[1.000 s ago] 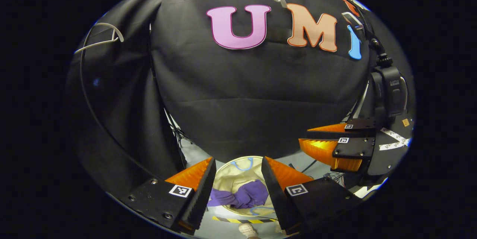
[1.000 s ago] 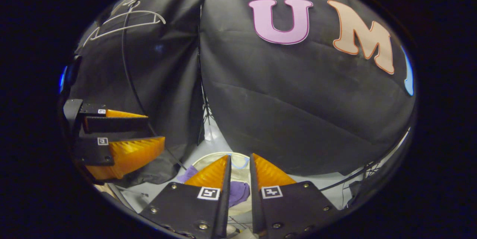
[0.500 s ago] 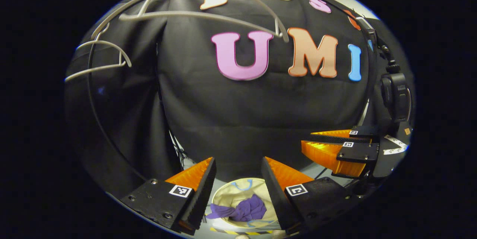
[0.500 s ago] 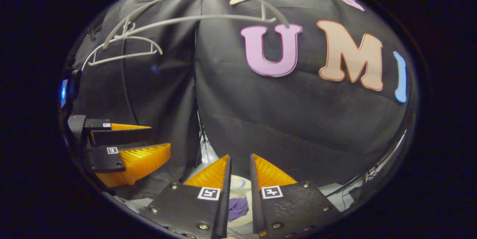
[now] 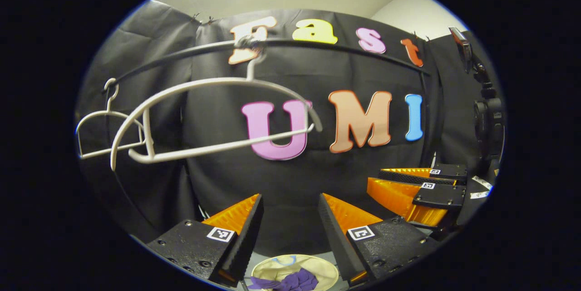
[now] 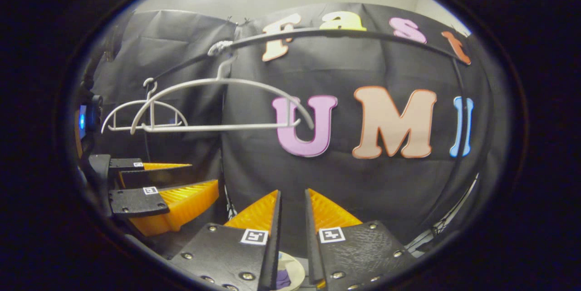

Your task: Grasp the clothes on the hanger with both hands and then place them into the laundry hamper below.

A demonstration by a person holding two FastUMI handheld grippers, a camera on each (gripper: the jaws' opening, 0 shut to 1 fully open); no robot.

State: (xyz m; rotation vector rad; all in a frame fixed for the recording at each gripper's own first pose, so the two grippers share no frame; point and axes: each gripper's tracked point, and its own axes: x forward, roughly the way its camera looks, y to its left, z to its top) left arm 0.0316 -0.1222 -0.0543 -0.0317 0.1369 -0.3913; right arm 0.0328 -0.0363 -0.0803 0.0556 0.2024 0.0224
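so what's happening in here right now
A person holds a tool in each hand in front of a clothes rail. Both the left tool and the right tool are open and hold nothing. The purple clothes already lie in the laundry hamper below. Two white hangers, a near one and a far one, hang bare on the rail.

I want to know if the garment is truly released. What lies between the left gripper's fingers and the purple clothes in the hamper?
Nothing: in the left gripper view the left gripper gapes, and the purple clothes lie below in the hamper.
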